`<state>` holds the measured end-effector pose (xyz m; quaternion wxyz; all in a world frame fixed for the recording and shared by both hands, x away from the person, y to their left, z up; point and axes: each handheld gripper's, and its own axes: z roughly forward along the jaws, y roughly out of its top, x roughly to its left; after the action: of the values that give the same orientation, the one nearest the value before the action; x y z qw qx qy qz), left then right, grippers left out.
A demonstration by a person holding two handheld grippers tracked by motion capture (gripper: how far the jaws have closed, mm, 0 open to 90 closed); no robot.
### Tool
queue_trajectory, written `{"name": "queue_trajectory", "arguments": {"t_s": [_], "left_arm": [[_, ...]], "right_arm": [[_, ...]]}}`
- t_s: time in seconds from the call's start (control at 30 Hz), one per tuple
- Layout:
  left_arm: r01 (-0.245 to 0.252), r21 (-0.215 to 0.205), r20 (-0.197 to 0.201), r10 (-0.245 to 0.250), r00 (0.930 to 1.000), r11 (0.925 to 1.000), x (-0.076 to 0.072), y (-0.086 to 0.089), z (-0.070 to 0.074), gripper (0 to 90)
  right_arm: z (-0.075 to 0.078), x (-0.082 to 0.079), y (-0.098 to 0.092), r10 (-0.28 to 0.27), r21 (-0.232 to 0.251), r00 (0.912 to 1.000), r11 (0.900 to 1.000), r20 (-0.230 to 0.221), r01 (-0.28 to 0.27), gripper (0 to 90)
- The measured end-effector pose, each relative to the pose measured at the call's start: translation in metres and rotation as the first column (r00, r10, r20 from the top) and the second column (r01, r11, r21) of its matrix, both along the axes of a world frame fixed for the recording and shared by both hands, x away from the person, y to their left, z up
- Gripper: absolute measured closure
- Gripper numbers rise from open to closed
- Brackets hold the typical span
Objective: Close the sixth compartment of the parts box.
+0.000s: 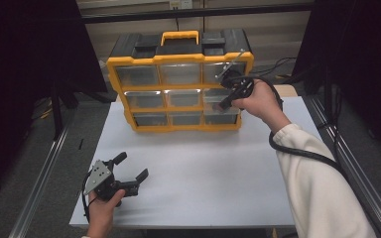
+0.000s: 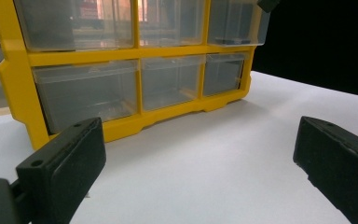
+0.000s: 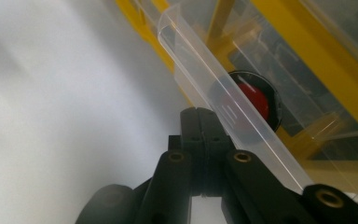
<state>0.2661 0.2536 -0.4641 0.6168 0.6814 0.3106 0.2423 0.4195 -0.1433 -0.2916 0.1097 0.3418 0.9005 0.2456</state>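
Right now: right claw [image 1: 226,101] pressed together at pulled-out drawer [image 3: 223,98], cabinet's [image 1: 178,87] 3 o'clock column, red piece [image 3: 254,95] inside. Left claw [image 1: 129,171] spread apart, hovering over table [image 1: 203,173] at 7 o'clock.

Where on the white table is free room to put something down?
The white table is bare between the yellow drawer organizer and its near edge, right of the left claw. It is crowded at the organizer's right drawers, where the right claw works.
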Motion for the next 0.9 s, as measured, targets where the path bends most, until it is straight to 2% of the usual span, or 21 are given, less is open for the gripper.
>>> {"name": "queue_trajectory", "arguments": {"t_s": [0.07,0.43,0.67,0.83,0.87,0.9], "left_arm": [[0.001,0.000,0.000,-0.001,1.0000,1.0000,0.0001,-0.0001,-0.0003,2.3],[0.008,-0.006,-0.002,-0.008,1.0000,1.0000,0.0001,-0.0010,-0.0007,2.3],[0.007,0.007,0.004,-0.007,1.0000,1.0000,-0.0001,-0.0007,-0.0001,2.3],[0.009,0.000,0.005,-0.009,0.9999,1.0000,-0.0001,-0.0006,0.0001,2.3],[0.010,0.010,0.011,-0.010,0.9999,0.9999,0.0001,-0.0001,0.0004,2.3],[0.007,-0.010,0.008,-0.007,0.9999,0.9999,-0.0003,-0.0012,0.0005,2.3]], "right_arm": [[-0.0005,0.0000,0.0001,0.001,-0.007,0.9999,1.000,-0.015,-0.001,90.0],[-0.0001,0.0018,-0.0012,-0.005,-0.004,1.0000,1.000,-0.003,0.005,90.0],[0.0010,0.0026,-0.0050,-0.018,-0.004,0.9998,1.000,0.007,0.018,90.0],[0.0015,0.0029,-0.0049,-0.018,-0.007,0.9998,1.000,0.008,0.018,90.0],[0.0015,0.0034,-0.0048,-0.018,-0.006,0.9998,1.000,0.013,0.018,90.0],[0.0013,0.0038,-0.0049,-0.017,-0.007,0.9998,1.000,0.014,0.017,90.0]]}}
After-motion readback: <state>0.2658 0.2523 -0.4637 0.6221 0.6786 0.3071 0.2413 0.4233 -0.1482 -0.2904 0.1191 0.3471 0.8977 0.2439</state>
